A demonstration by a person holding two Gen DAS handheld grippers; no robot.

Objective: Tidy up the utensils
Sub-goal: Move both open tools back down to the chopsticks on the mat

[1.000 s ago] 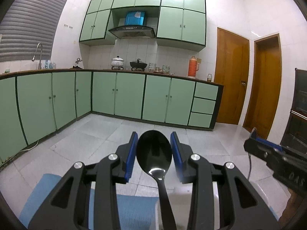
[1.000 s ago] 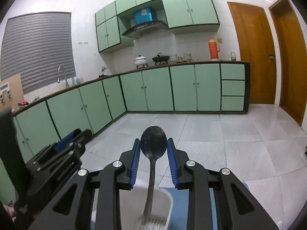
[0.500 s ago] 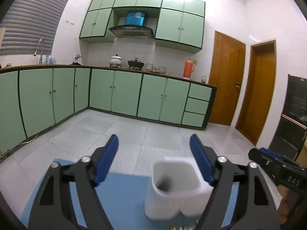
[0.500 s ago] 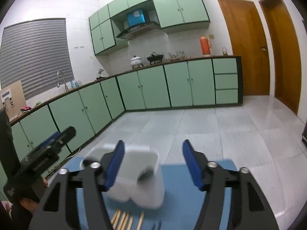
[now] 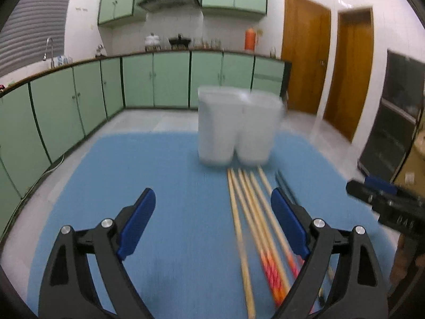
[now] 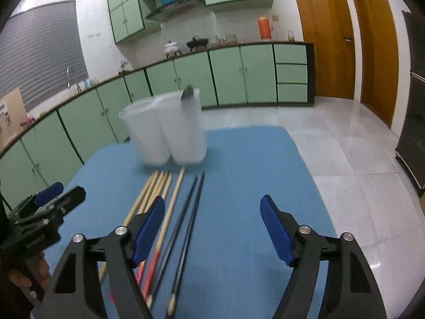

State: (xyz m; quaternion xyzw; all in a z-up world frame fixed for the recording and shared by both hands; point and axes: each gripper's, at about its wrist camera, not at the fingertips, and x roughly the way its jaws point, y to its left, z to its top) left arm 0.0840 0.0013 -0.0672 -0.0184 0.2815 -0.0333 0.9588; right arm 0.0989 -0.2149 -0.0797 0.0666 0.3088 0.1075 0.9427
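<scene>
Both grippers have pulled back from the white holder (image 5: 236, 127), and wooden chopsticks (image 5: 248, 212) now lie in view. Left gripper (image 5: 212, 223) and right gripper (image 6: 212, 228) hover with fingers spread, holding nothing. A spoon (image 6: 188, 94) stands in the holder on the blue surface (image 5: 159, 175); dark chopsticks (image 6: 186, 226) lie just beside the wooden ones.

White holder (image 6: 170, 135), blue mat (image 6: 239, 164), tan chopsticks (image 5: 247, 207) with red-orange ends.
</scene>
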